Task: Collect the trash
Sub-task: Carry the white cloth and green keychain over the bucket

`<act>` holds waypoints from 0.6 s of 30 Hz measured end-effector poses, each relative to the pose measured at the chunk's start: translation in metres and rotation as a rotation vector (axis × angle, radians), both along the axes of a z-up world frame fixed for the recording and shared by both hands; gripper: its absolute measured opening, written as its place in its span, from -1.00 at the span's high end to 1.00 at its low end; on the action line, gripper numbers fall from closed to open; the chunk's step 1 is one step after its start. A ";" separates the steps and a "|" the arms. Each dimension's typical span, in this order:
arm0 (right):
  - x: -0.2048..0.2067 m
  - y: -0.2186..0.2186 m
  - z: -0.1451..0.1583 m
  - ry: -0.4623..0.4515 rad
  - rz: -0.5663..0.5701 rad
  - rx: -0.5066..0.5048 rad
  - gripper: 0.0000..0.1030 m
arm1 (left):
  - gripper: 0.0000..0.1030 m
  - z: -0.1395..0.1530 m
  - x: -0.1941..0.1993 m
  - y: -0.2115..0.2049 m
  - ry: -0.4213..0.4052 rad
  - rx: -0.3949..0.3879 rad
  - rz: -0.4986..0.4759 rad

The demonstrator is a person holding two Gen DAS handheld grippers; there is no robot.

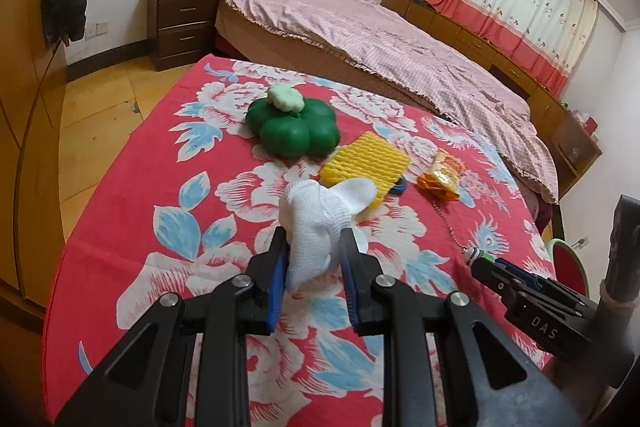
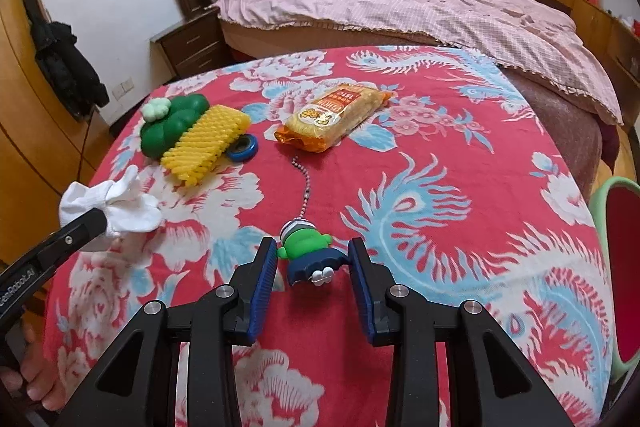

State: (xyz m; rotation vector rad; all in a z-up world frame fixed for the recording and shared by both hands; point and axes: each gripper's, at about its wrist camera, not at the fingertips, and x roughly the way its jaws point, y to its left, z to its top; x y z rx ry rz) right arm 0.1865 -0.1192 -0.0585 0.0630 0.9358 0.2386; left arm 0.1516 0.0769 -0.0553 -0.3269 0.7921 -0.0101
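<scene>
Trash is lying scattered on the red flowered cloth point(image 2: 460, 131) in front of me, and I am working both grippers over it. My left gripper point(image 1: 314, 247) is clamping a white net sleeve point(image 1: 320, 223), pads pressing into it on both sides. My right gripper point(image 2: 312, 259) is straddling a small green keychain figure point(image 2: 306, 251); the pads look just short of touching it, so I am judging it not yet gripped. The figure is sitting at twelve o'clock from that gripper, its long axis and bead chain point(image 2: 304, 187) running away toward twelve, so the right hand is clearly the nearer one. The orange snack packet point(image 2: 332, 119) is lying farther off at about twelve, the yellow foam net point(image 2: 204, 143) and green flower-shaped container point(image 2: 172, 125) at ten. The packet's printing is too small to read; the right gripper's body is showing "DAS".
</scene>
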 end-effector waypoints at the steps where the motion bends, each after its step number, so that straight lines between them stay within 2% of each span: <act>1: -0.003 -0.003 0.003 -0.003 -0.002 0.009 0.28 | 0.52 0.002 -0.002 -0.001 -0.003 -0.001 -0.003; 18: -0.063 -0.055 0.056 -0.104 -0.082 0.094 0.28 | 0.52 0.036 -0.030 -0.042 -0.056 -0.011 -0.113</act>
